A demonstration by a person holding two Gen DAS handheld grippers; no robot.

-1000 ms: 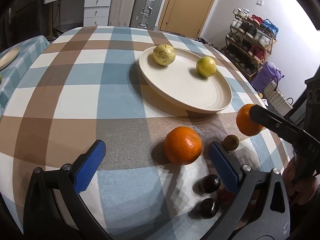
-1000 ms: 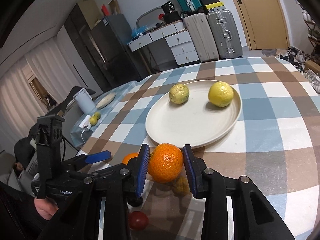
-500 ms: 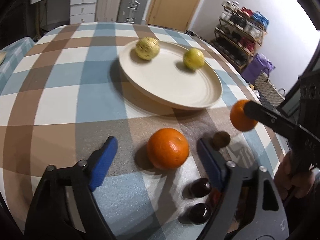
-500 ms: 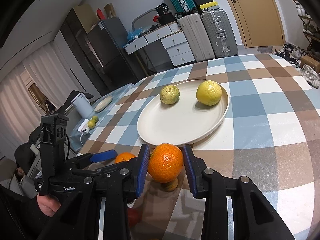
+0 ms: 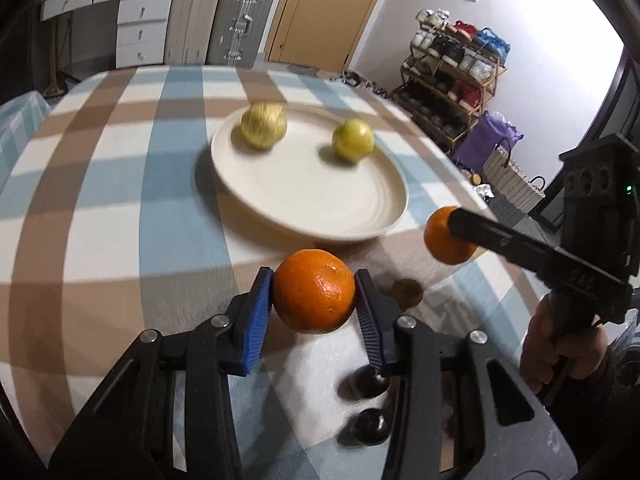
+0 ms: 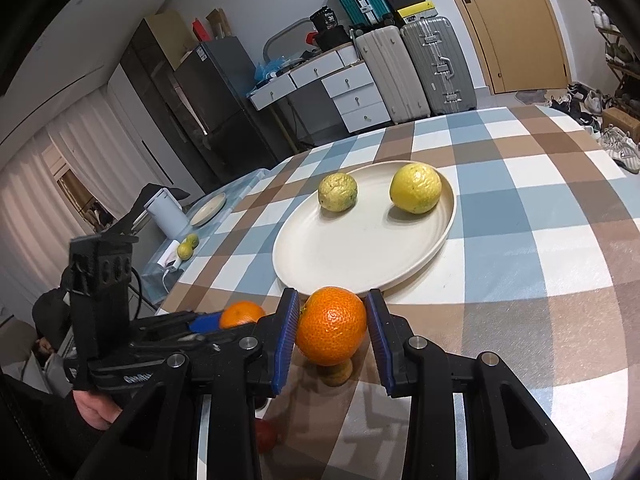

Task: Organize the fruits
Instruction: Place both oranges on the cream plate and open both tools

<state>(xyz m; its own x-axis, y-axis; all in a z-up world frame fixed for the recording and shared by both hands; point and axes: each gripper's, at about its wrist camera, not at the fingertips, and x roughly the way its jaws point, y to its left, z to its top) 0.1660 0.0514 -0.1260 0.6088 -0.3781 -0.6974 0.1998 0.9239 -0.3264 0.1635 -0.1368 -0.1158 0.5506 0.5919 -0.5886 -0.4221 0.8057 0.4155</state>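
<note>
A blue, brown and white checked tablecloth (image 6: 560, 240) covers the table. Behind it stand two ribbed hard-shell suitcases (image 6: 416, 68) (one beige, one silver) beside a white chest of drawers (image 6: 352, 92) and a tan wooden door (image 6: 508, 20). A wooden shoe rack (image 5: 452, 76) lines the white wall, with a purple bag (image 5: 486, 142) near it.

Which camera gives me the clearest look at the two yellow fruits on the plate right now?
The right wrist view: both yellow fruits sit sharp and unobstructed on the plate. The left wrist view shows them too, but motion-blurred.
</note>
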